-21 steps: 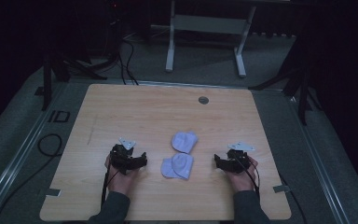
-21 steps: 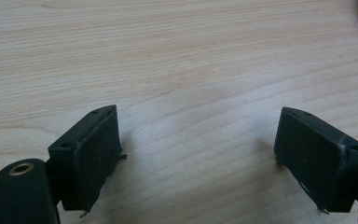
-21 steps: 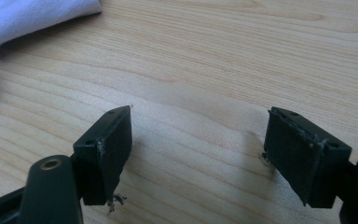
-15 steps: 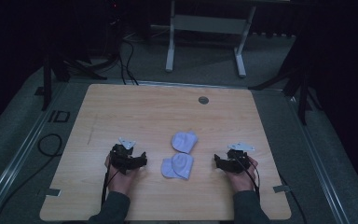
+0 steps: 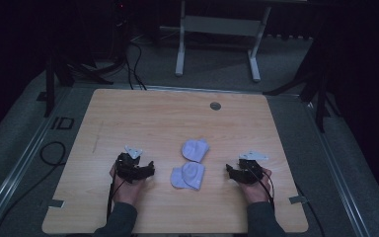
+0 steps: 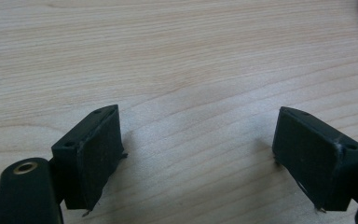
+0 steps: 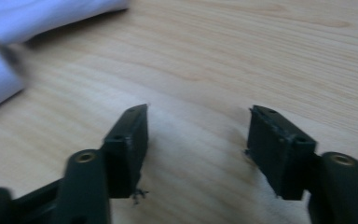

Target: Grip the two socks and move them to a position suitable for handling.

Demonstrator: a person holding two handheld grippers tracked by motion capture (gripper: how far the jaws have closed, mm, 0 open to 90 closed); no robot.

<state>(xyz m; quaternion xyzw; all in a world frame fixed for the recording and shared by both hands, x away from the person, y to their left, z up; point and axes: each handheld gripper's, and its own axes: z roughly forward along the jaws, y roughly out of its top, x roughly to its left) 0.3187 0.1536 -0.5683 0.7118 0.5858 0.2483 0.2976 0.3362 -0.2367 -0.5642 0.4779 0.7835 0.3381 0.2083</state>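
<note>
Two pale lilac cloth pieces lie in the middle of the wooden table [image 5: 143, 118], one [image 5: 195, 150] a little farther away than the other [image 5: 188, 176], and they touch. My left gripper [image 5: 150, 171] rests low over the table to their left, jaws open with only bare wood between them [image 6: 196, 135]. My right gripper [image 5: 229, 171] sits to their right and points at them, open and holding nothing [image 7: 198, 135]. In the right gripper view the cloth [image 7: 51, 14] lies ahead at the upper left, apart from the jaws.
A round grey grommet [image 5: 215, 105] sits near the table's far edge. Tape marks [image 5: 54, 203] are stuck at the near corners. Behind the table stands a white metal frame [image 5: 217, 29], and cables [image 5: 52, 153] trail on the floor at left.
</note>
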